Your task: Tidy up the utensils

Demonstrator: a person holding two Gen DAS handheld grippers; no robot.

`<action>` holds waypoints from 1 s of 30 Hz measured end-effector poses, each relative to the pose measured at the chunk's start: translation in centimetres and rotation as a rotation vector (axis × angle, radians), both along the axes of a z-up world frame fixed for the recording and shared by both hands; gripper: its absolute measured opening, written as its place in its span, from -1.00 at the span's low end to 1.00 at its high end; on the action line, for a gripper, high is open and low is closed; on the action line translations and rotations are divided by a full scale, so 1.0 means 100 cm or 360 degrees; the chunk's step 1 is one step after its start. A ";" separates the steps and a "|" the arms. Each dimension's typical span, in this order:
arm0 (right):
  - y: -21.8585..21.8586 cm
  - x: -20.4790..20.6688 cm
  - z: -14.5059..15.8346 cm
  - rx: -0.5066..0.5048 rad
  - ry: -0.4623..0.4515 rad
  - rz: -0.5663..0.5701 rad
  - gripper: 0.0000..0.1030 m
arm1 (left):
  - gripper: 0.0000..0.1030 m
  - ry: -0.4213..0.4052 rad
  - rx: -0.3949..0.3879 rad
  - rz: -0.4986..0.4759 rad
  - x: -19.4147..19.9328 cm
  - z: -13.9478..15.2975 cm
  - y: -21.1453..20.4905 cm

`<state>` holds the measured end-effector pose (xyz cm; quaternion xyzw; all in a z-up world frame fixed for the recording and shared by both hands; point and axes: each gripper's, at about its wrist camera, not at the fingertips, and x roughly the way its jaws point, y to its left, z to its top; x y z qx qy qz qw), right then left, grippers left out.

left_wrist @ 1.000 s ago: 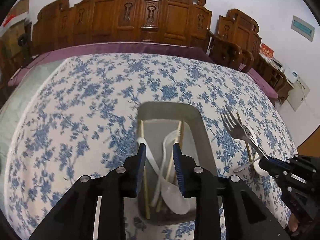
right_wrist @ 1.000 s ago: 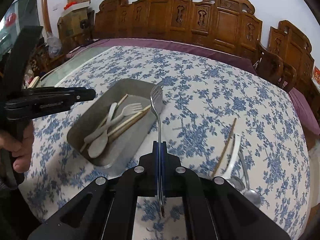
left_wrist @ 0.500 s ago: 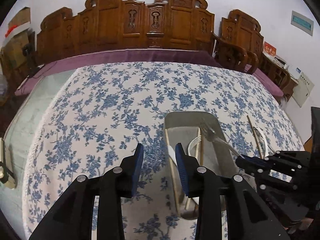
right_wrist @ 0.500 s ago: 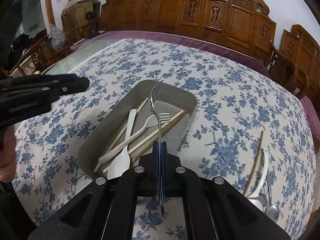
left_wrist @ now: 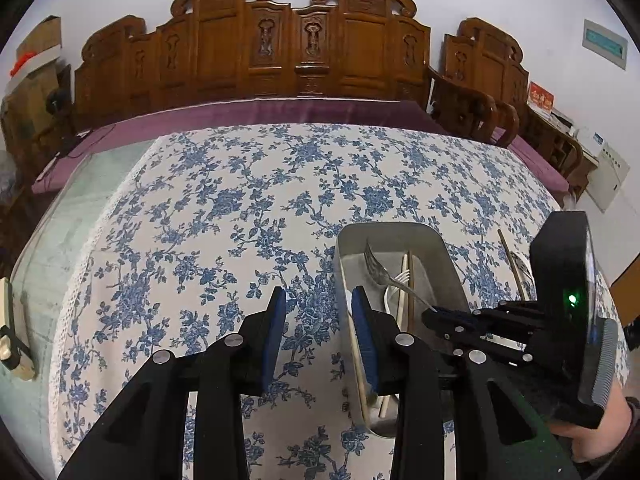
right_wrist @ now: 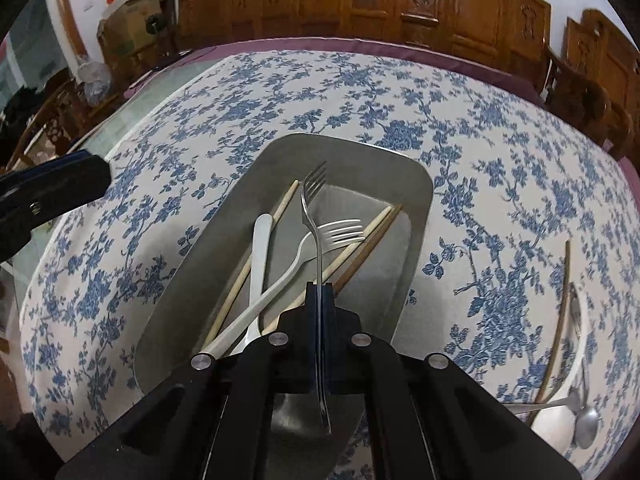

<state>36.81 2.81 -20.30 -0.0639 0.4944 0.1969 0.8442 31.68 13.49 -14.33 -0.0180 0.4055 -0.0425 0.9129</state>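
Observation:
My right gripper [right_wrist: 319,292] is shut on a metal fork [right_wrist: 313,208] and holds it over the grey metal tray [right_wrist: 352,152], tines pointing away. The tray holds a white plastic fork [right_wrist: 320,240], a white spoon [right_wrist: 259,248] and wooden chopsticks [right_wrist: 368,236]. In the left wrist view the right gripper [left_wrist: 434,314] and its metal fork [left_wrist: 380,272] are above the tray [left_wrist: 344,264]. My left gripper [left_wrist: 318,320] is open and empty, just left of the tray above the tablecloth.
On the blue floral tablecloth [right_wrist: 500,184] right of the tray lie a wooden chopstick [right_wrist: 558,320], a white spoon [right_wrist: 552,420] and metal spoons [right_wrist: 586,428]. Carved wooden chairs [left_wrist: 300,52] stand behind the table. The left table edge shows bare glass [left_wrist: 60,232].
My right gripper has carried the metal fork leftward from beside the tray to above it and lower. My left gripper has shifted left, off the tray.

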 end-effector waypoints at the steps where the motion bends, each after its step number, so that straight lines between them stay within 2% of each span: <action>1: -0.001 0.001 -0.002 0.0020 0.0019 -0.0006 -0.93 | -0.38 -0.0001 -0.0001 0.0004 0.000 0.000 0.000; 6: 0.000 -0.004 -0.003 0.0116 0.0049 0.0034 -0.80 | -0.38 -0.0007 -0.0007 0.0019 0.001 0.001 0.002; 9: 0.000 -0.012 0.004 0.0203 0.0040 0.0088 -0.79 | -0.37 -0.0007 -0.0006 0.0020 0.001 0.001 0.002; 15: -0.005 -0.027 0.027 0.0249 -0.0019 0.0147 -0.79 | -0.37 -0.0008 0.0000 0.0011 0.001 0.000 0.000; 22: -0.061 -0.051 0.055 0.0204 -0.0158 0.0056 -0.79 | -0.37 -0.0016 0.0004 -0.0033 -0.002 0.000 -0.013; 23: -0.074 -0.055 0.058 0.0181 -0.0179 0.0034 -0.79 | -0.37 -0.0018 0.0002 -0.0043 -0.003 0.000 -0.016; 26: -0.107 -0.065 0.064 0.0101 -0.0231 -0.0022 -0.69 | -0.18 -0.0022 -0.0014 -0.0091 -0.006 -0.001 -0.030; 30: -0.148 -0.076 0.066 -0.0032 -0.0274 -0.0091 -0.68 | -0.17 -0.0027 0.0023 -0.0177 -0.011 -0.003 -0.053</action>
